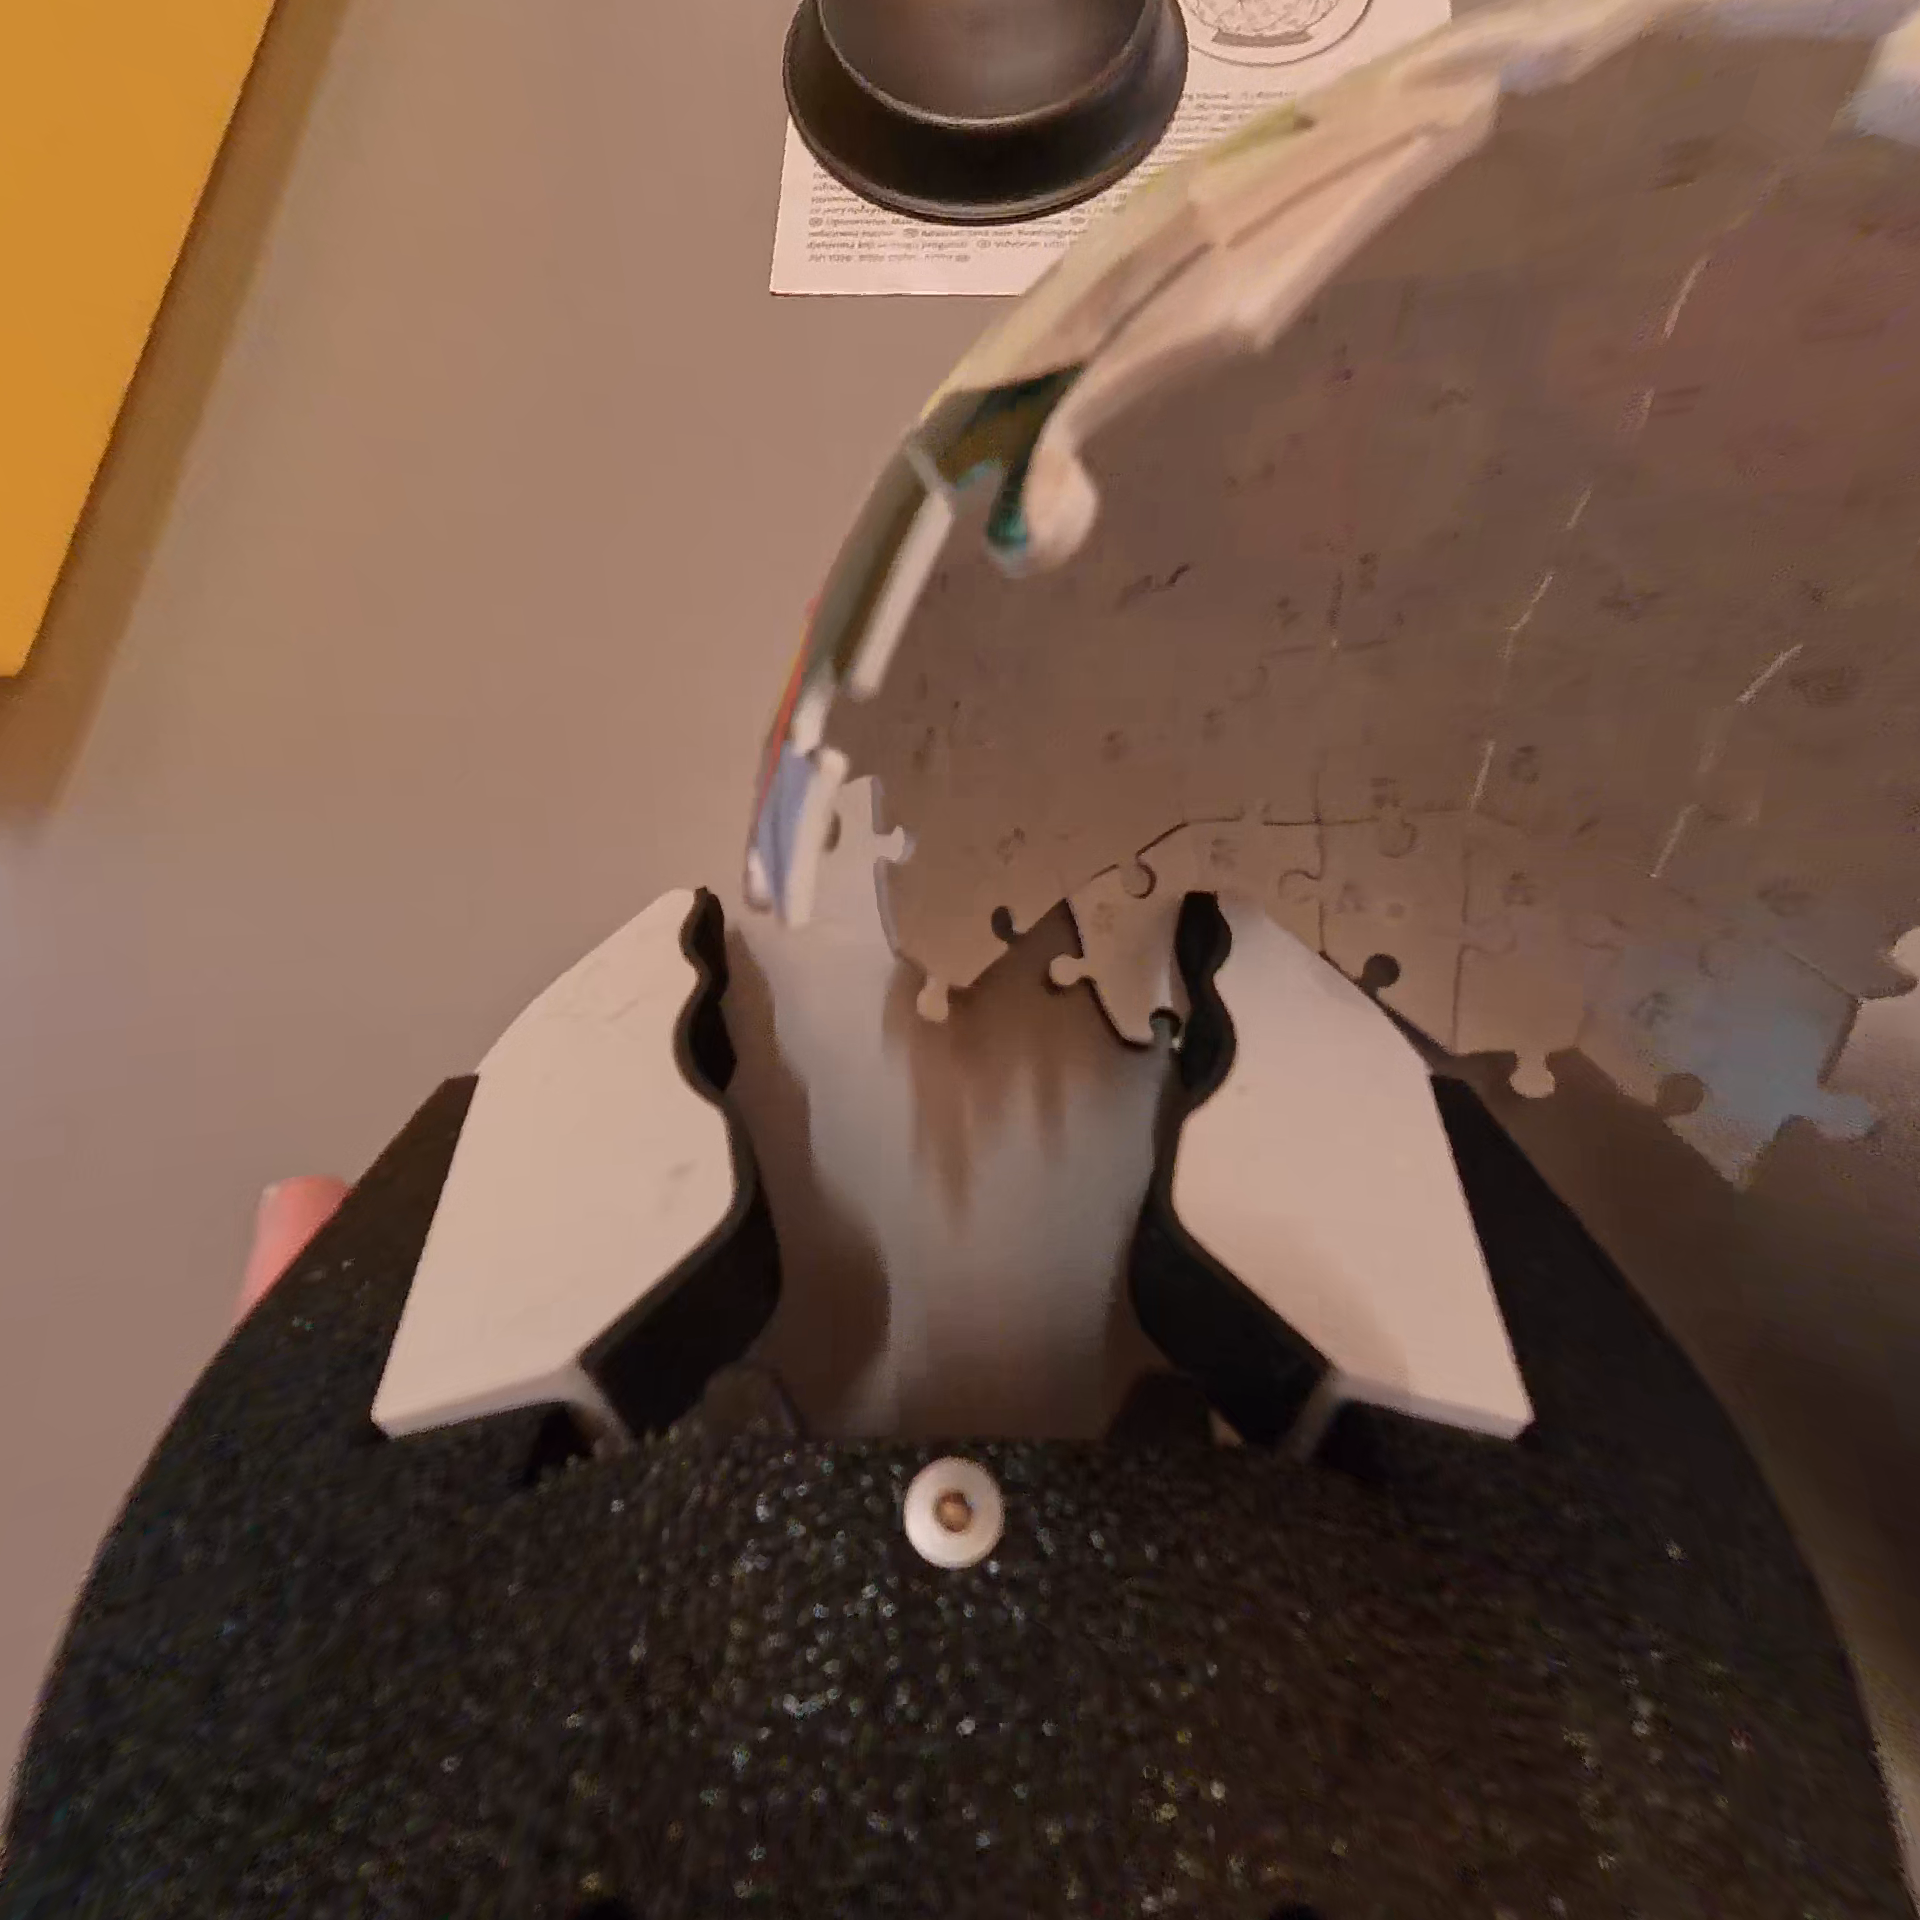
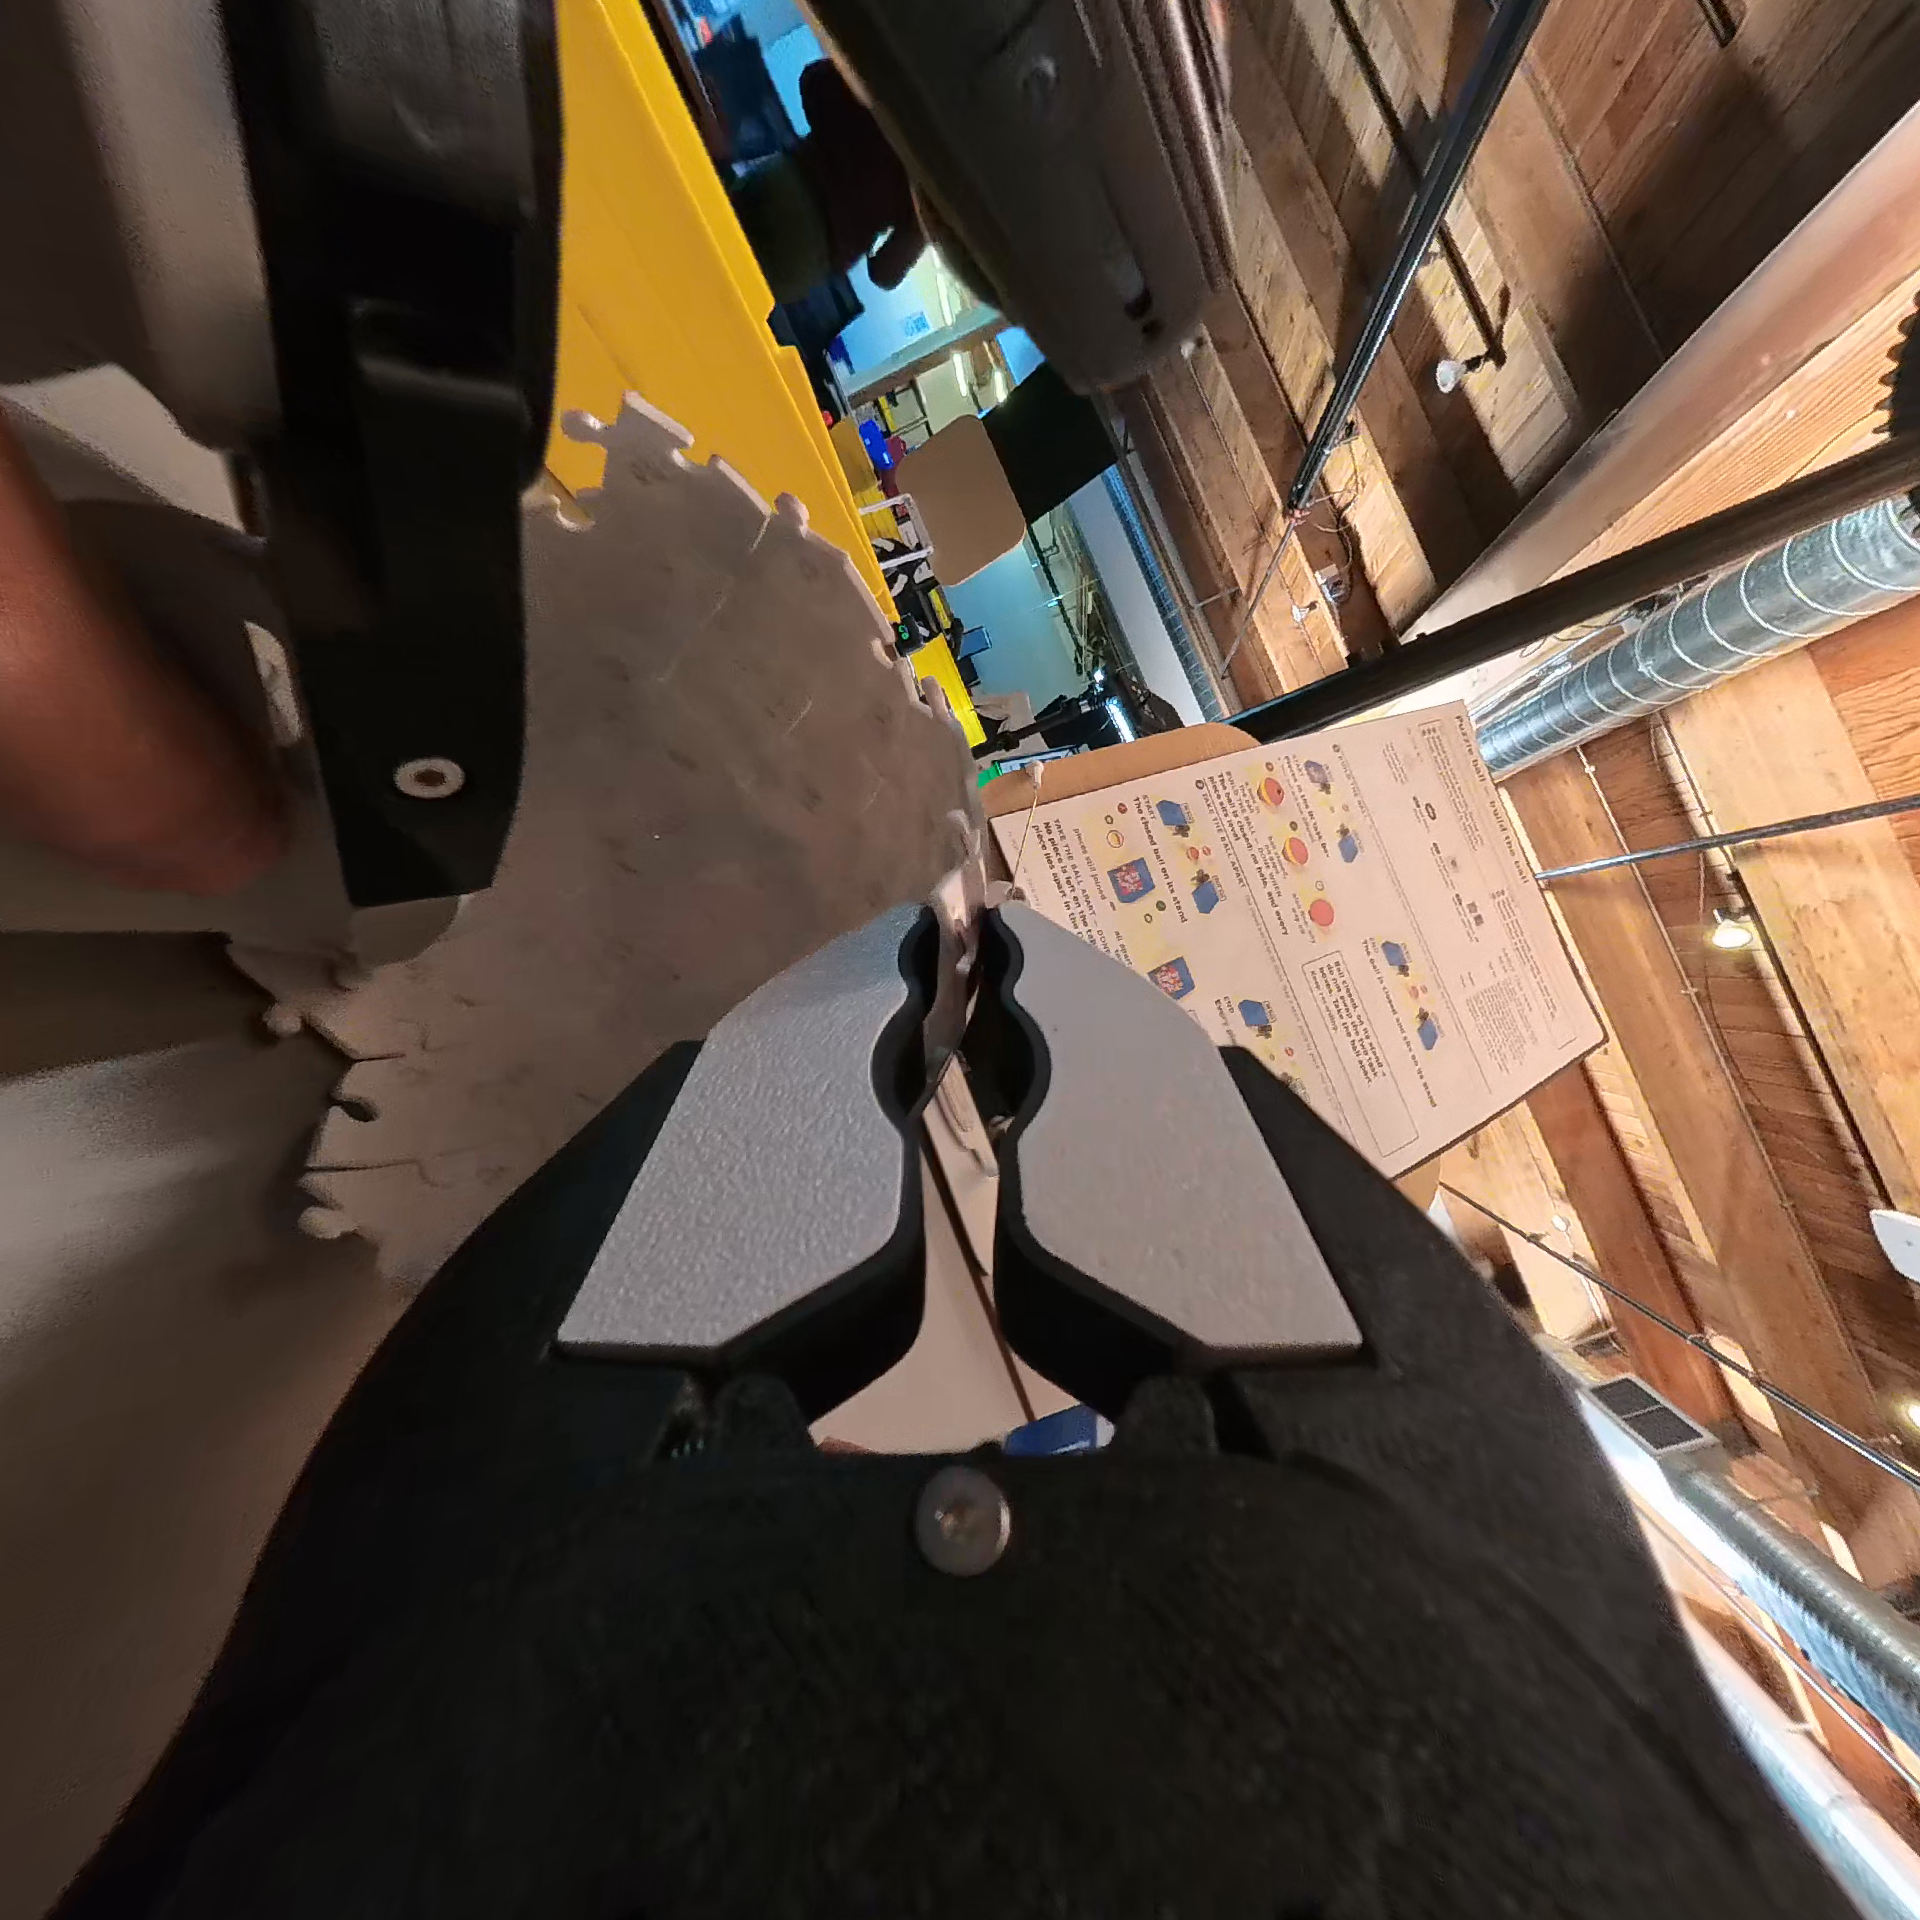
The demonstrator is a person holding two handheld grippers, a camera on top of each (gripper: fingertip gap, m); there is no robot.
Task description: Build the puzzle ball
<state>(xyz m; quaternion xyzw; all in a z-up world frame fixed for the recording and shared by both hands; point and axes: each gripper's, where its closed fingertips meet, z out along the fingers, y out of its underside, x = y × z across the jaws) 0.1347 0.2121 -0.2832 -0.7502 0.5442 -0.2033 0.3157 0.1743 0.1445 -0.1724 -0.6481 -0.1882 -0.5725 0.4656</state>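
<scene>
A partly built puzzle ball shell is held up in the air, its grey inner side facing me and a colourful outer rim showing on its left. My left gripper is open. The shell's jagged lower edge hangs between its fingers and touches the right finger. In the right wrist view my right gripper is shut on the edge of the shell. The left gripper's black body and a hand show at the shell's far side.
A black round stand sits on a printed paper sheet on the grey table. A yellow surface lies at the left. An instruction sheet on cardboard stands behind the right gripper.
</scene>
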